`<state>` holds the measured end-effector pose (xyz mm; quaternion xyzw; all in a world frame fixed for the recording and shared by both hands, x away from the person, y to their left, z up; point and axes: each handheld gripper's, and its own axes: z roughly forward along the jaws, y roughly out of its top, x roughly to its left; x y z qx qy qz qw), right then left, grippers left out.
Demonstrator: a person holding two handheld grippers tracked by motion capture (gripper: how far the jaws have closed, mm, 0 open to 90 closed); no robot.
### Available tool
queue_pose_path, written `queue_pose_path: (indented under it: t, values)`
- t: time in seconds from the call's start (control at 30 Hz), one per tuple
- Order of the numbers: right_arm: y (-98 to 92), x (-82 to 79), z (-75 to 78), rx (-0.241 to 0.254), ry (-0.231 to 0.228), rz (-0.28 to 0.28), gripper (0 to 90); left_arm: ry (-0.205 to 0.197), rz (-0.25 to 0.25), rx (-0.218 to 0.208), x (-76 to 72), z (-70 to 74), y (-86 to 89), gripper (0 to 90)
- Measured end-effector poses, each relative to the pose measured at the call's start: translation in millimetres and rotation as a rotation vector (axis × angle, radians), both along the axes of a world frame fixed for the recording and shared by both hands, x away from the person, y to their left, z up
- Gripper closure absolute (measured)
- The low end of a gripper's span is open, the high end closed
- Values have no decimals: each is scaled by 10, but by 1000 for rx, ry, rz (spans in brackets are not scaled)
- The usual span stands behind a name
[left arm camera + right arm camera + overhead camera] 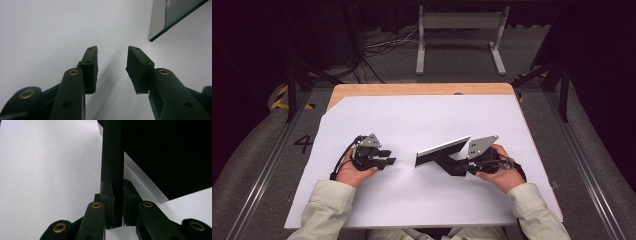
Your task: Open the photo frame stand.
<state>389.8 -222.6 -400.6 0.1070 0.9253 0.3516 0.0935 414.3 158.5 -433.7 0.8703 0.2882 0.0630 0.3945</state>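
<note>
A person's two sleeved forearms come in from the near edge of a counter (422, 90) covered by a white sheet (412, 200). The left gripper (388, 157) rests on the sheet at the left, its fingers (90, 67) spread apart with nothing between them. To the right, the right gripper (460, 167) has its fingers (107, 200) clenched on the black stand leg (112, 157) of a flat black-backed panel (443, 150), which stands tilted on its long edge on the sheet near the centre of the counter, between the two grippers. Beyond the counter, a white metal frame (460, 35) stands on the floor beside loose cables (384, 45).
</note>
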Motion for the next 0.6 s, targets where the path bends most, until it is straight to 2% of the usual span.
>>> queue_pose_path:
  t: [0.37, 0.6]
  values:
    - [-84, -22, 66, 57, -6, -36, 732, -17, -5, -6, 2, 13, -29, 618]
    - [-158, -50, 127, 87, -17, -54, 726, -20, -8, -9, 3, 40, -45, 636]
